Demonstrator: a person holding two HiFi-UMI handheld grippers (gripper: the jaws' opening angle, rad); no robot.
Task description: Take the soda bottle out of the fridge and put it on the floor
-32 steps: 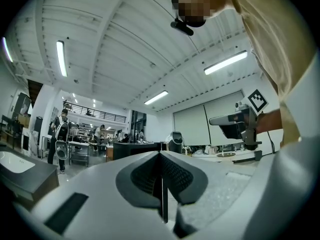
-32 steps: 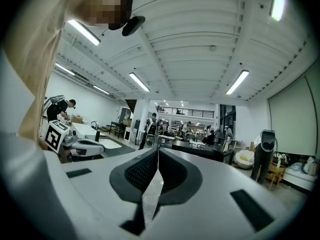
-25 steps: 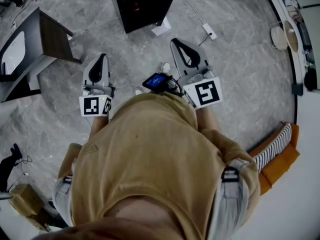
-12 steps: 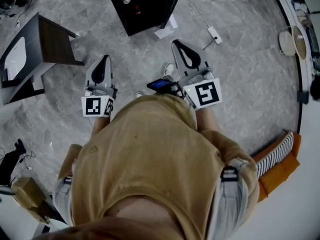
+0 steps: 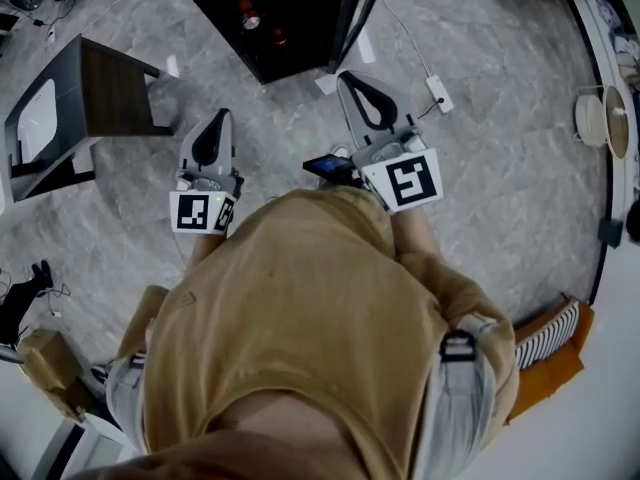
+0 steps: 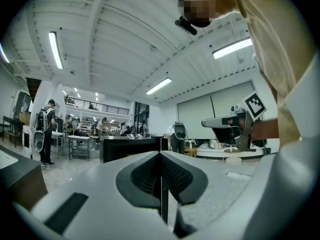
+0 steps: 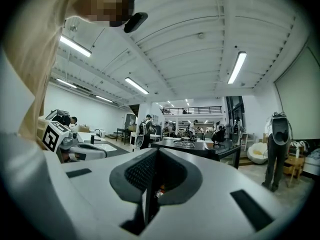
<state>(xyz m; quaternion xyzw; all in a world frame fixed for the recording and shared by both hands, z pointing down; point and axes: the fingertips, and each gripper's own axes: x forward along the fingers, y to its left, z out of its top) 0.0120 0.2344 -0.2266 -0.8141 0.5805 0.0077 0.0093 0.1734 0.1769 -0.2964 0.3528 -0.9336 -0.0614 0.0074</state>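
Left gripper [image 5: 222, 119]: I read its jaws as pressed together with nothing between them. It is held level above the floor, pointing toward the fridge.
Right gripper [image 5: 346, 76]: its jaws meet as well and it is empty. In the head view its tip sits near the lower edge of the fridge door.
Fridge [image 5: 300, 3]: a low black box ahead of me, with its door [image 5: 350, 13] swung open on the right side.
Soda bottle [image 5: 248, 14]: inside the open fridge, showing a pale top with red below. A second red item [image 5: 278, 36] sits near it. Both grippers are apart from it.
Floor [image 5: 500, 168]: grey stone pattern, under both grippers.
Side table [image 5: 95, 93]: dark, standing left of the fridge.
Power strip [image 5: 438, 94]: white, lying on the floor right of the fridge with its cable trailing upward.
Small screen [image 5: 322, 166]: lit blue, just beside the right gripper's marker cube.
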